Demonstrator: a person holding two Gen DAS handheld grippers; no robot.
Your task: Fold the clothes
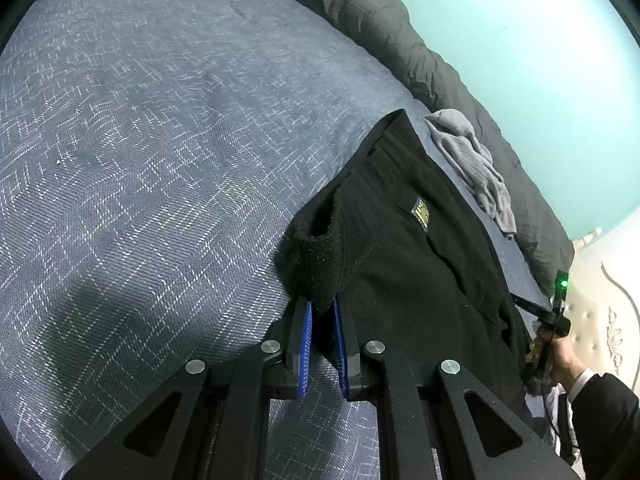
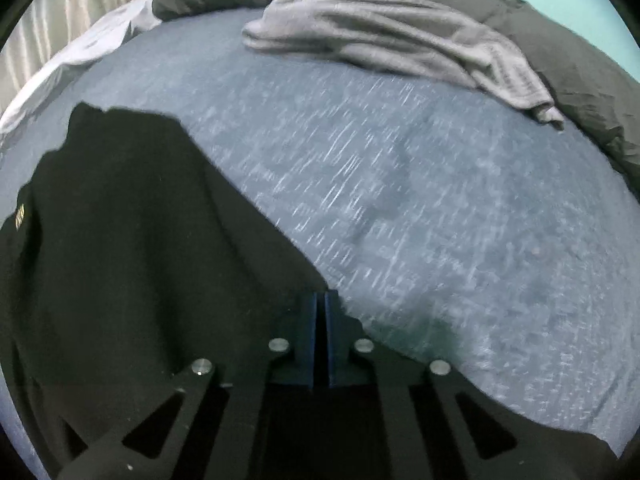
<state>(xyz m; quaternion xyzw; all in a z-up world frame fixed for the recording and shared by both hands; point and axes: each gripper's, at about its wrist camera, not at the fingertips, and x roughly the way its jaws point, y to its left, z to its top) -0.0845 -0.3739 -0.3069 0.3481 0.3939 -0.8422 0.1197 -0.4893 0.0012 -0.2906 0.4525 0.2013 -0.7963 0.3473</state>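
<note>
one black garment [image 1: 420, 248], one grey garment [image 1: 476, 168]

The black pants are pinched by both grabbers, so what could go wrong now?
1. The left gripper pinches only a small bunched corner of the black pants, so the cloth might slip out when lifted.
2. The right gripper is shut right at the pants' edge, a thin hold that could let go.
3. The grey garment lies nearby on the blue bedspread, and swinging pants might drag it.
</note>
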